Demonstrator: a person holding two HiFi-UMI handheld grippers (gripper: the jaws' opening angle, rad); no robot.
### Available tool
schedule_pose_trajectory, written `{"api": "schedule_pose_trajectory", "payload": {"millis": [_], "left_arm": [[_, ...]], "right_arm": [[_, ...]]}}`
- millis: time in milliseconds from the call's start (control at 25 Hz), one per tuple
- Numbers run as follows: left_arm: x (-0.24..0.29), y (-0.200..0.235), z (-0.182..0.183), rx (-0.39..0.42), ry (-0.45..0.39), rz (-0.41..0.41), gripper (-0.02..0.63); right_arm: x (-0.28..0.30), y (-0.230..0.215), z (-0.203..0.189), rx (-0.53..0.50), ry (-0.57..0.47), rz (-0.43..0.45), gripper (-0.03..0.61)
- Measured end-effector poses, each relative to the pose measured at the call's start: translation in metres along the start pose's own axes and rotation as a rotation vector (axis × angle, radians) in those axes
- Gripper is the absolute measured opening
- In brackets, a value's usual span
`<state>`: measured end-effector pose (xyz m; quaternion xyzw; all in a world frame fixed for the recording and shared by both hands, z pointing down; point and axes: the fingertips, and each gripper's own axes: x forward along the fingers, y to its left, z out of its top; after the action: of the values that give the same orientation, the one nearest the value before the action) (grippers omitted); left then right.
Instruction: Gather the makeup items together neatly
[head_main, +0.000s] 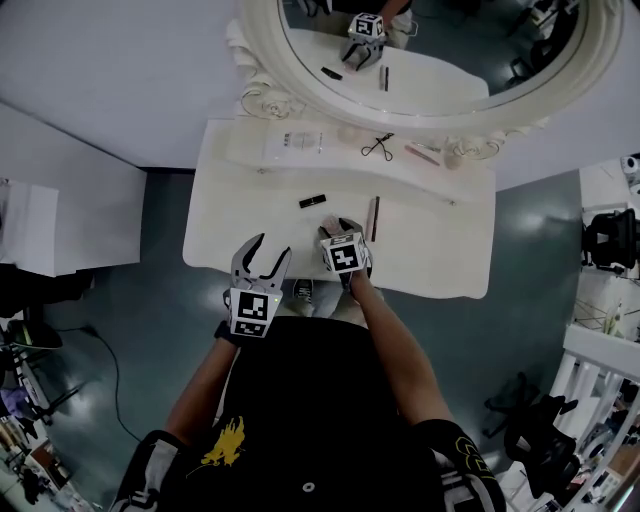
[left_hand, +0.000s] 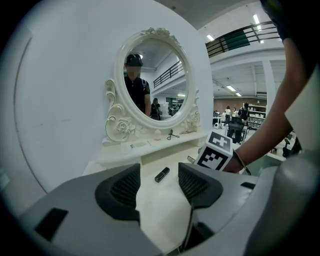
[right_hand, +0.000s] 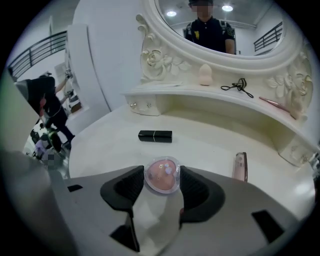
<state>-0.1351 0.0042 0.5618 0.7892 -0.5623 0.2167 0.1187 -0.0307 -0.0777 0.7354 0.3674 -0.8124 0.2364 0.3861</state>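
Note:
A round pink compact (right_hand: 162, 175) sits between the pads of my right gripper (right_hand: 161, 184), which touch its rim on both sides, low over the white dressing table (head_main: 440, 250). In the head view that gripper (head_main: 338, 232) is near the table's front middle. A black lipstick (right_hand: 155, 135) lies just beyond it, and a slim pink tube (right_hand: 240, 166) lies to its right. My left gripper (head_main: 262, 262) hangs open and empty at the front edge, left of the right one; the lipstick (left_hand: 161, 174) shows beyond its jaws.
On the raised back shelf lie a black eyelash curler (head_main: 378, 146), a pink stick (head_main: 422, 153), a pale sponge (right_hand: 205, 75) and a printed card (head_main: 301, 142). An oval mirror (head_main: 430, 50) with a carved white frame stands behind. Blue-grey floor surrounds the table.

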Motion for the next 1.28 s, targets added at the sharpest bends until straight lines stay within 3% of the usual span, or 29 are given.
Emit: {"api": "schedule_pose_trajectory", "payload": {"millis": [200, 320, 520, 720, 880, 1280], "left_arm": [[0.008, -0.004, 0.005, -0.01, -0.001, -0.011, 0.244], [0.019, -0.007, 0.011, -0.019, -0.005, -0.014, 0.244], [0.041, -0.015, 0.016, -0.035, 0.016, -0.012, 0.244], [0.064, -0.017, 0.023, -0.05, 0.042, 0.002, 0.244], [0.076, -0.02, 0.029, -0.06, 0.054, 0.012, 0.244], [0.094, -0.02, 0.03, -0.048, 0.067, -0.024, 0.244]], "right_arm": [[-0.032, -0.02, 0.011, -0.233, -0.036, 0.108, 0.241], [-0.056, -0.061, 0.018, -0.345, -0.039, 0.139, 0.241], [-0.069, -0.136, -0.003, -0.567, 0.104, 0.161, 0.241], [-0.056, -0.15, -0.027, -0.791, 0.217, 0.259, 0.241], [-0.047, -0.147, -0.035, -0.855, 0.25, 0.323, 0.241], [-0.041, -0.142, -0.041, -0.846, 0.26, 0.354, 0.252]]}}
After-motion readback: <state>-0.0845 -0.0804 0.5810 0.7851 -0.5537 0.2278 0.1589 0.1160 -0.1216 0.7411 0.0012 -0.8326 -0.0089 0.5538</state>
